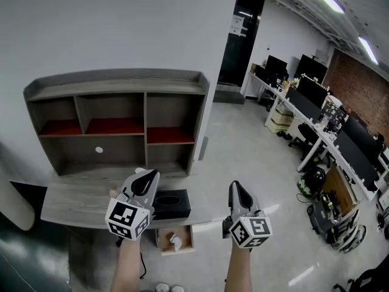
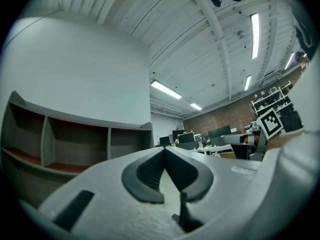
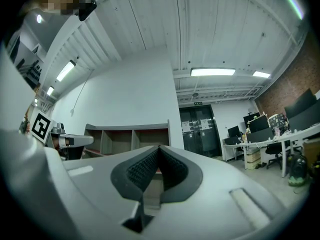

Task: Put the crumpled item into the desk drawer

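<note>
The grey desk (image 1: 73, 202) carries a shelf unit (image 1: 118, 120). Under its front edge a wooden drawer (image 1: 185, 239) stands pulled out, and a white crumpled item (image 1: 175, 242) lies inside it. My left gripper (image 1: 148, 175) hangs above the desk next to a black tissue box (image 1: 171, 204), shut with nothing in it. My right gripper (image 1: 234, 186) is to the right, past the desk's end and over the floor, also shut and empty. In the left gripper view the left gripper (image 2: 164, 150) points up toward the shelf; in the right gripper view the right gripper (image 3: 159, 148) does the same.
A small beige object (image 1: 112, 192) lies on the desk by the left gripper. Office desks with monitors (image 1: 310, 90) and chairs fill the right side of the room. A dark doorway (image 1: 240, 35) is behind the shelf unit. Two shoes (image 1: 168, 288) show below.
</note>
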